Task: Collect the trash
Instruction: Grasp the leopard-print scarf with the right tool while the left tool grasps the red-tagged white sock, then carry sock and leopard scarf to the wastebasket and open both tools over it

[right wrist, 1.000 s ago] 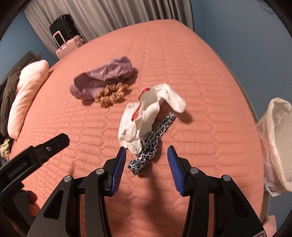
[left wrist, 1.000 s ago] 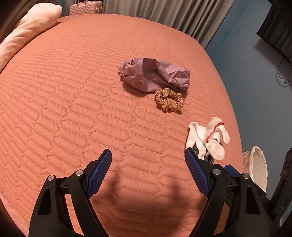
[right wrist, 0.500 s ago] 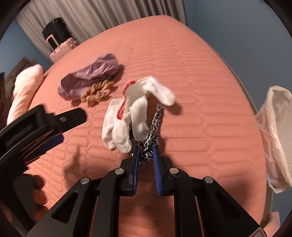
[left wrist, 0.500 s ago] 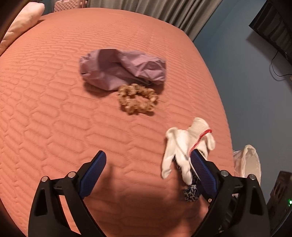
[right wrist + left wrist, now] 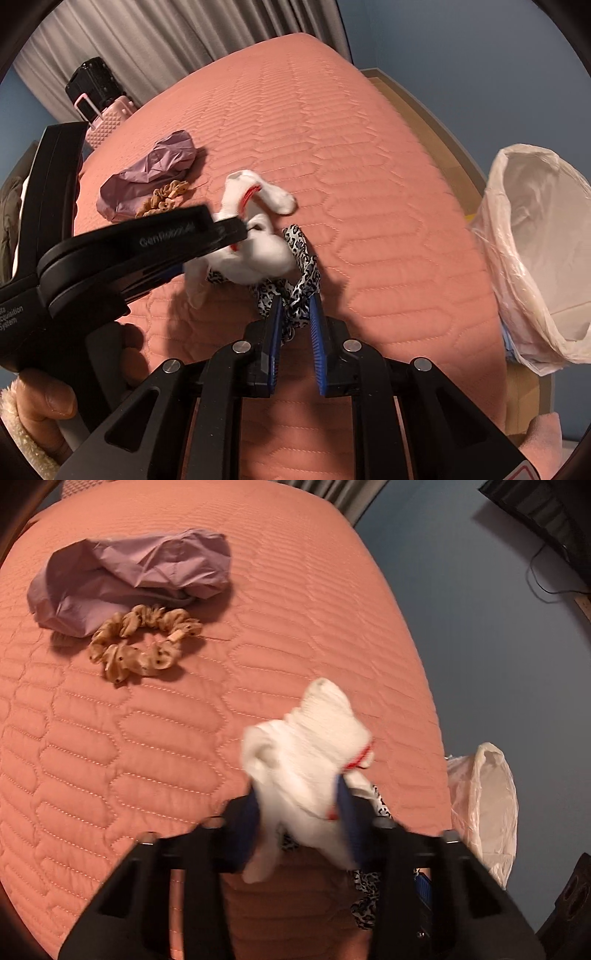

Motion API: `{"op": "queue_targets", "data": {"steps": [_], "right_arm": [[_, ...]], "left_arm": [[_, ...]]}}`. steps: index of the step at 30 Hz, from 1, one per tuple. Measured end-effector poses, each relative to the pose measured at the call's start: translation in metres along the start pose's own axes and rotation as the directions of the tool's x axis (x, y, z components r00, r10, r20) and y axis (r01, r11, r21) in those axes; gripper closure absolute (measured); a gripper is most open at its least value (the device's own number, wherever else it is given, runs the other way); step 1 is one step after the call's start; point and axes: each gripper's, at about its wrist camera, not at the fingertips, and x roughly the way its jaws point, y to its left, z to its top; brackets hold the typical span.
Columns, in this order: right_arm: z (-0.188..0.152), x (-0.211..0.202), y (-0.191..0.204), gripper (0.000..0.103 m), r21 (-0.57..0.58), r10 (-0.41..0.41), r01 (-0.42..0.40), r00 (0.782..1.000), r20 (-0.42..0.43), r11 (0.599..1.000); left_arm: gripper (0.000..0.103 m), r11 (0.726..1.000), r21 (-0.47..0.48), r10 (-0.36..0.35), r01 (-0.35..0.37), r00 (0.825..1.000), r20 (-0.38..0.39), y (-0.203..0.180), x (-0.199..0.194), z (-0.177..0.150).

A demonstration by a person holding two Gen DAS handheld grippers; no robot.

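While the right gripper (image 5: 295,314) pinches a leopard-print ribbon (image 5: 303,280) between its nearly closed blue pads at the near edge of a pink quilted bed (image 5: 332,166), the left gripper (image 5: 301,812) is closing its jaws around a white sock with red trim (image 5: 310,753), the fabric bunched between the pads and blurred. A hand (image 5: 44,402) in a fleecy cuff grips the left tool's handle at lower left in the right wrist view. The sock lies touching the ribbon, partly over it. Off the bed's right side stands a bin lined with a pale plastic bag (image 5: 535,240), its mouth open. Farther up the bed lie a tan scrunchie (image 5: 140,642) and, touching it, a crumpled purple bag (image 5: 129,576). Beyond the bed, a pink suitcase (image 5: 107,122) stands against grey curtains (image 5: 166,40).
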Motion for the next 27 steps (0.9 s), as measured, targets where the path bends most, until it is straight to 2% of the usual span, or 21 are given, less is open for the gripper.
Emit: {"op": "queue_targets", "data": {"steps": [1,2,3,9,14,21,27], "right_arm": [[0.000,-0.001,-0.002,0.089,0.002,0.000,0.000,1.000,0.003,1.000],[0.000,-0.005,-0.004,0.089,0.006,0.000,-0.001,1.000,0.009,1.000],[0.001,-0.006,-0.004,0.089,0.009,-0.001,0.000,1.000,0.014,1.000],[0.008,-0.039,-0.016,0.089,0.032,0.006,-0.009,0.996,0.088,0.999],[0.018,-0.080,-0.022,0.089,0.037,0.007,-0.014,0.984,0.178,0.999],[0.031,-0.154,-0.032,0.089,0.037,0.019,-0.033,0.946,0.323,0.999],[0.043,-0.221,-0.046,0.089,0.029,0.010,-0.026,0.890,0.456,0.999]], "left_arm": [[0.083,1.000,0.016,0.006,-0.007,1.000,0.009,-0.003,-0.003,-0.001],[0.090,1.000,0.027,0.009,-0.010,1.000,0.023,-0.005,-0.007,-0.001],[0.091,0.999,0.036,0.009,-0.010,0.999,0.034,-0.009,-0.010,0.000],[0.093,0.994,0.107,0.005,-0.018,0.993,0.117,-0.026,-0.050,0.003],[0.093,0.986,0.166,-0.025,-0.005,0.983,0.181,-0.049,-0.090,0.004],[0.093,0.965,0.260,-0.092,0.019,0.958,0.272,-0.100,-0.142,0.000],[0.092,0.942,0.334,-0.145,0.031,0.936,0.321,-0.151,-0.171,-0.010]]}}
